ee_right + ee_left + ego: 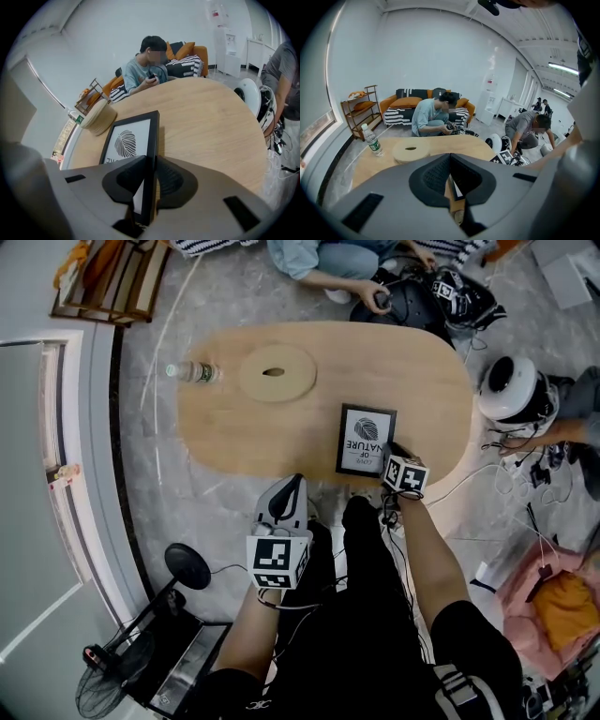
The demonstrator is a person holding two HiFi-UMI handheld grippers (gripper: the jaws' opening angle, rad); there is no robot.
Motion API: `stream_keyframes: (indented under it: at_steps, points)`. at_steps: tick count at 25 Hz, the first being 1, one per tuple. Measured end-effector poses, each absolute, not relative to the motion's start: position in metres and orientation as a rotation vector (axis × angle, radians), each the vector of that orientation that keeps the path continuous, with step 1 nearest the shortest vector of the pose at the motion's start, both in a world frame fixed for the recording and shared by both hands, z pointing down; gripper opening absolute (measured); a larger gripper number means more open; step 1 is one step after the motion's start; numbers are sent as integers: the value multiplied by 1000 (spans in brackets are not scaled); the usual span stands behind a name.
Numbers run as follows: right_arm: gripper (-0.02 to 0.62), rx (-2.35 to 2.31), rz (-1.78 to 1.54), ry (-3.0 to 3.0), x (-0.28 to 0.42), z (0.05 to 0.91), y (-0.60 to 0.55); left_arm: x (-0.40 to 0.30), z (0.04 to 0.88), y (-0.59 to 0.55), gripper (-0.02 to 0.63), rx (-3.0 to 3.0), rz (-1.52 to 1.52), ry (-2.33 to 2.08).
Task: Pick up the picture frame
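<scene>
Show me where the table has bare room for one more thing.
Bare wood lies at the right end of the table, past the picture frame, and on the near left, in front of the round wooden disc and the bottle. It is crowded where the right tongs grip the frame.

Both of the person's bare forearms reach forward and down from the body. The left forearm (pixel 251 638) runs out to the left gripper (pixel 296 482), which slants downward with its marker cube (pixel 278 562) facing up near the wrist. Its two jaws are drawn together, tips meeting, with nothing gripped between them. The right forearm (pixel 427 563) stretches further ahead, and the right gripper (pixel 392 454) tips down more steeply, its own cube (pixel 406 474) sitting just behind the jaws. Those jaws are pressed from either side against the near edge of the picture frame (pixel 131 140), pads bearing on it.
</scene>
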State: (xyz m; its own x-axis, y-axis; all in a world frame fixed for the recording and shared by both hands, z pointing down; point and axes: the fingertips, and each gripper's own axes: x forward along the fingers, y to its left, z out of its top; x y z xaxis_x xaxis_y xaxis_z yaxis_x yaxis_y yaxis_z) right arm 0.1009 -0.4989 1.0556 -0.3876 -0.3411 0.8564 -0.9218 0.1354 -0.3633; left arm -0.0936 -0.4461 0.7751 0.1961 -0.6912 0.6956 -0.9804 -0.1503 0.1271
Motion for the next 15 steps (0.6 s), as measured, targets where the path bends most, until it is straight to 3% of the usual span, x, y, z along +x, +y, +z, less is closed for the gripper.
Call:
stream_keyframes:
  at_steps: [7,15]
  points:
    - [89,1276,1168,-1955,100,1002,-505,-96,757,-441,20,1943,621,-1574]
    - [87,1402,869,-2184,97,832,-527,-105,688,-454,20,2002,530,-1618]
